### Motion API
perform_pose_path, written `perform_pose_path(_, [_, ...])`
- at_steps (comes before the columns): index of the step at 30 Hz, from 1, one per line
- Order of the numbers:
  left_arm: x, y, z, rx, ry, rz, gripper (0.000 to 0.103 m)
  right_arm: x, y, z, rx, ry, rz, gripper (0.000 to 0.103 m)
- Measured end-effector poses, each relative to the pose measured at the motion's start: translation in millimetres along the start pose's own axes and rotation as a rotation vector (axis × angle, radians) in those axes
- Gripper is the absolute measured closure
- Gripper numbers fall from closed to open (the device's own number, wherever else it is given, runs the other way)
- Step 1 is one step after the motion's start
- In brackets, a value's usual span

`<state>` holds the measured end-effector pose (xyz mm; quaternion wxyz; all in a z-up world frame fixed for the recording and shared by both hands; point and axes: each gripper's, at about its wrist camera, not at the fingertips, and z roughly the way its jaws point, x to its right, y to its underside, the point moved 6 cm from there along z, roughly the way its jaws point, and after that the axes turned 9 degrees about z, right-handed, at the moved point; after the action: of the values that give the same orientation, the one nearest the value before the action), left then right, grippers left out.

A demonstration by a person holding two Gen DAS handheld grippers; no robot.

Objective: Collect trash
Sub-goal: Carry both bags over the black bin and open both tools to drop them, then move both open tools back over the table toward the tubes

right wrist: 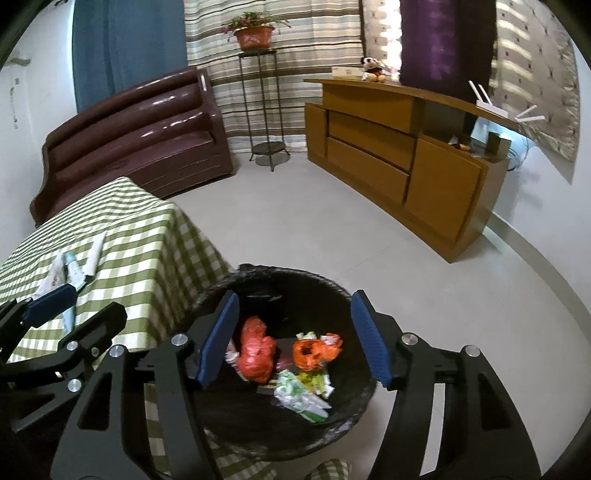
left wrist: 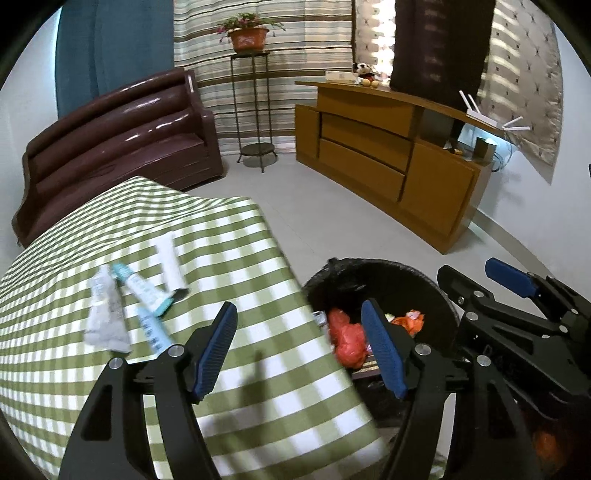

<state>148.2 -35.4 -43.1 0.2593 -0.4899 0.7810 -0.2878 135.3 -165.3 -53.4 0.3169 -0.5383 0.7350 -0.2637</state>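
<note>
Several squeezed tubes lie on the green-checked table [left wrist: 236,369]: a grey one [left wrist: 105,314], a teal one [left wrist: 142,290], a white one [left wrist: 170,258] and a pale blue one [left wrist: 153,328]. My left gripper [left wrist: 297,321] hangs open and empty over the table's right edge, next to the black-lined bin [left wrist: 388,273]. My right gripper [right wrist: 295,306] is open and empty above the bin [right wrist: 332,288]. In the bin lie a red bag [right wrist: 256,350], an orange wrapper [right wrist: 314,350] and green-white wrappers [right wrist: 303,395]. The tubes [right wrist: 77,269] also show in the right wrist view.
A brown sofa [left wrist: 122,136] stands behind the table. A metal plant stand [left wrist: 255,147] holds a potted plant [left wrist: 249,35] by the curtain. A wooden cabinet [left wrist: 388,158] lines the right wall. Pale tiled floor [right wrist: 295,221] lies between the furniture and the bin.
</note>
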Motion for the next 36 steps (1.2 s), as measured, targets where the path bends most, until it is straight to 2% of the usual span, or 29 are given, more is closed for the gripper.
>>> perform_pose_path(7, [-37.7,10.5,-17.5,-0.005,-0.067,-0.053,0.035,-35.4,4.7,-8.0,0.009,-0.048,-0.053,0.031])
perform_pose_path(13, [-67.0,20.6,-29.4,-0.004,-0.118,-0.103,0.035,-62.6,9.7,-12.7,-0.001,-0.087,-0.079,0.028])
perform_pose_path(25, [-120.4,51.2,-46.5,-0.022,-0.179,-0.174,0.034,-115.2,27.0,-15.4,-0.036,-0.139,-0.141,0.027])
perform_pose_path(36, [-174.1,81.4,-58.8,-0.048,-0.242,-0.25,0.034,-176.2,47.5,-10.6,-0.076,-0.188,-0.252,0.027])
